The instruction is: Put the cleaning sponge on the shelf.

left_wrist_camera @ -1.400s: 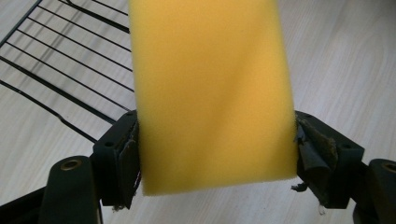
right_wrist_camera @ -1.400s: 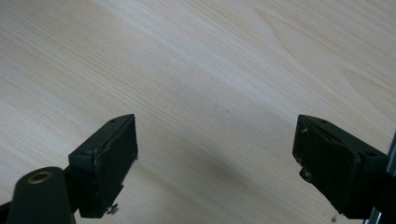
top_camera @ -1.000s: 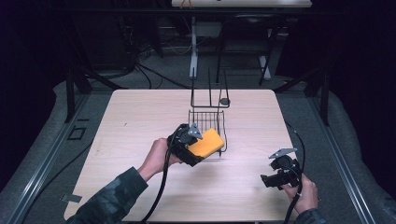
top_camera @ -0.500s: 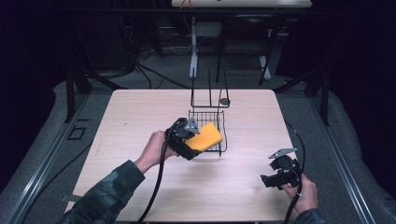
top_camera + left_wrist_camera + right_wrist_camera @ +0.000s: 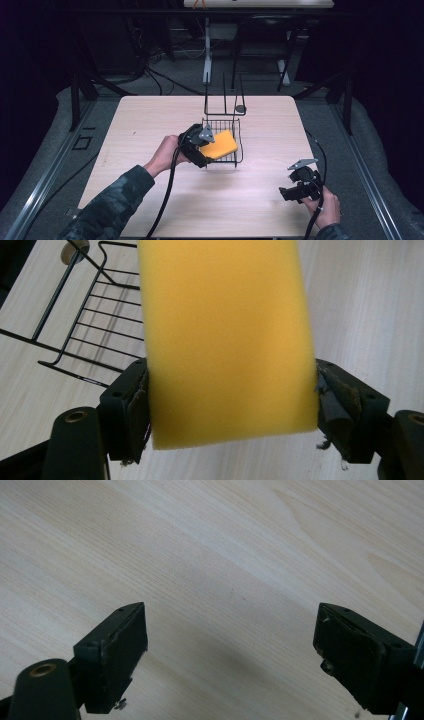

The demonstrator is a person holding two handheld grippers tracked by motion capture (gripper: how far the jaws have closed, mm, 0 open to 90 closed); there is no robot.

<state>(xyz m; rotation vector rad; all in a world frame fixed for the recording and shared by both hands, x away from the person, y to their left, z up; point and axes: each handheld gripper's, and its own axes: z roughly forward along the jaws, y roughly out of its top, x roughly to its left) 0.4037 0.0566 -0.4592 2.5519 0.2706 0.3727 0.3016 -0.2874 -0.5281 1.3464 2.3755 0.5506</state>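
Note:
A yellow sponge (image 5: 218,145) (image 5: 227,335) is clamped between the jaws of my left gripper (image 5: 204,148) (image 5: 232,400), held over the black wire basket (image 5: 236,126) (image 5: 75,320) at the table's middle. The sponge hides most of the basket's floor in the left gripper view. My right gripper (image 5: 295,192) (image 5: 232,650) stands open near the table's front right, above bare wood, with nothing between its jaws.
The basket has a tall wire handle frame (image 5: 224,97) at its far side with a small round knob (image 5: 240,108). The light wooden table (image 5: 150,125) stands among dark stands and cables. Bare wood lies left and in front of the basket.
My left gripper has carried the sponge a little farther up and over the basket. The right gripper has stayed in place.

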